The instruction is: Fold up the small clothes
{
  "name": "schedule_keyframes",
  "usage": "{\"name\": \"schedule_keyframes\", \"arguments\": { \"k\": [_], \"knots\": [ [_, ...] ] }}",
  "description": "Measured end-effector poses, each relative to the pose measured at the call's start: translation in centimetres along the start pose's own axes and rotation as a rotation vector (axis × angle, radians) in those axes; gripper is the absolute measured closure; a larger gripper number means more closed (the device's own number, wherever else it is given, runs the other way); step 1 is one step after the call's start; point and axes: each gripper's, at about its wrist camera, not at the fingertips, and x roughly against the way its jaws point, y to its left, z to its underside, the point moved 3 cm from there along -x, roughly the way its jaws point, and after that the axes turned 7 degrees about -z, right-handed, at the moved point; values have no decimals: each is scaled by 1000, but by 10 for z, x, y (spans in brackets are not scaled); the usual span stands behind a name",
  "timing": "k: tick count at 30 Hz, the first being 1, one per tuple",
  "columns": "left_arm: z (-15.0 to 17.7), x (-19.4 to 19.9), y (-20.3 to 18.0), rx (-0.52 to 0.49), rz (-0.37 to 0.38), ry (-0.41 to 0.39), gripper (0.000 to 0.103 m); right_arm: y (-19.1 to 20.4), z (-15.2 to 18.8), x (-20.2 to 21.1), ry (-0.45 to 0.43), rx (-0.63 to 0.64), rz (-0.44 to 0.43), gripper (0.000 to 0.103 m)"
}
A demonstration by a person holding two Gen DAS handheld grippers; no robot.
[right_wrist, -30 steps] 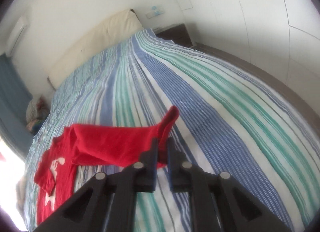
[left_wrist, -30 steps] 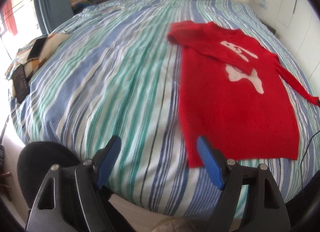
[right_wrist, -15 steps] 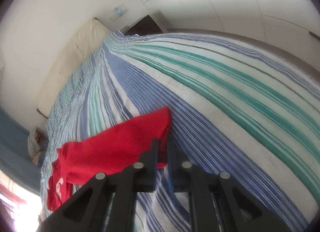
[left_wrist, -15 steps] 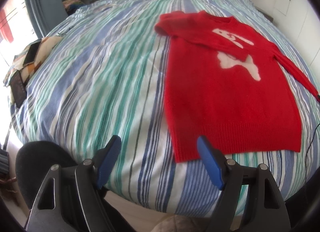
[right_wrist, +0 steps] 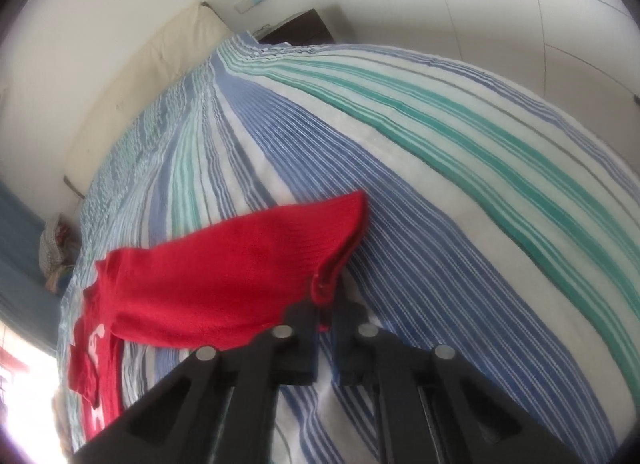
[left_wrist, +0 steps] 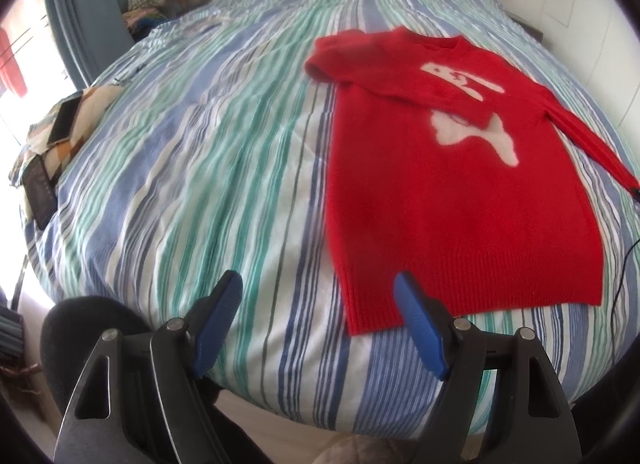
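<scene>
A red sweater (left_wrist: 460, 184) with a white figure lies flat on the striped bed sheet (left_wrist: 180, 164). One sleeve (left_wrist: 400, 80) is folded across its chest, and the other sleeve (left_wrist: 588, 136) stretches out to the right. My left gripper (left_wrist: 318, 304) hangs open over the bed's near edge, holding nothing, its right finger just above the hem's near corner. In the right wrist view the jaws of my right gripper (right_wrist: 328, 312) are closing on the cuff of the stretched sleeve (right_wrist: 240, 272), which is pinched between them and lifted slightly off the sheet.
A phone (left_wrist: 64, 120) and a dark tablet (left_wrist: 40, 192) lie on a patterned cloth at the bed's left edge. A dark rounded seat (left_wrist: 80, 328) stands below. A thin cable (left_wrist: 624, 264) runs at the right. A cream headboard (right_wrist: 140, 76) and a nightstand (right_wrist: 300, 30) stand far off.
My right gripper has sunk toward the bed and rolled, with the sleeve cuff still pinched in it. The left gripper stays open and has barely moved.
</scene>
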Motion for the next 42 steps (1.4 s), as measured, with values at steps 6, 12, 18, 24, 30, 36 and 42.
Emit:
{"name": "schedule_keyframes", "arguments": {
  "k": [6,12,18,24,30,36,42],
  "knots": [
    [-32,21,-4,-78,-13,-112,23,-7,2,-1,-8,-24,46,99],
    [-103,68,-20,-220,-34,-391,4,1,0,44,-136,-20,81,37],
    [-131,26,-138,-672,103,-414,3,29,-3,123,-364,99,158,36],
    [-115,-65,-223,-950,45,-320,10,72,39,144,-420,284,107,23],
    [-158,-115,-191,-631,89,-118,97,86,48,123,-362,368,63,23],
    [-220,-87,-18,-69,115,-173,97,89,52,117,-349,377,41,23],
    [-210,-127,201,449,-189,-46,98,89,52,108,-316,361,12,23]
  ]
}}
